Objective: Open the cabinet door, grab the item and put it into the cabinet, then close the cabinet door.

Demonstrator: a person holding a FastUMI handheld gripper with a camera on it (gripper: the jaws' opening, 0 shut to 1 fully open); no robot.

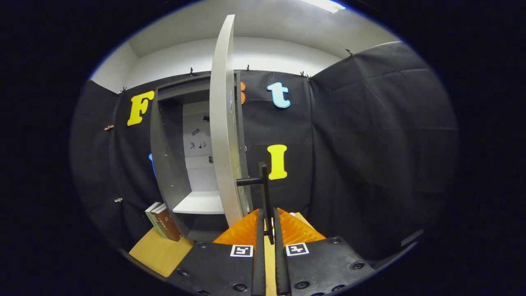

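Observation:
The grey cabinet (pixel 168 164) stands on the table against the booth wall. Its door (pixel 224 123) is swung out and I see it almost edge-on, just ahead of my fingers. Inside, a white shelf (pixel 199 203) and a pale back panel show. A black bar handle (pixel 265 185) sticks out from the door's right face, and its upright bar runs down between my fingertips. My gripper (pixel 267 216) is shut on that handle, both fingers pressed against the bar. Two or three books (pixel 162 222) stand to the left of the cabinet's base.
The wooden tabletop (pixel 160 250) shows below the books and between my fingers. Black cloth walls close in behind the cabinet and along the right side. The door edge is very near the gripper on its left.

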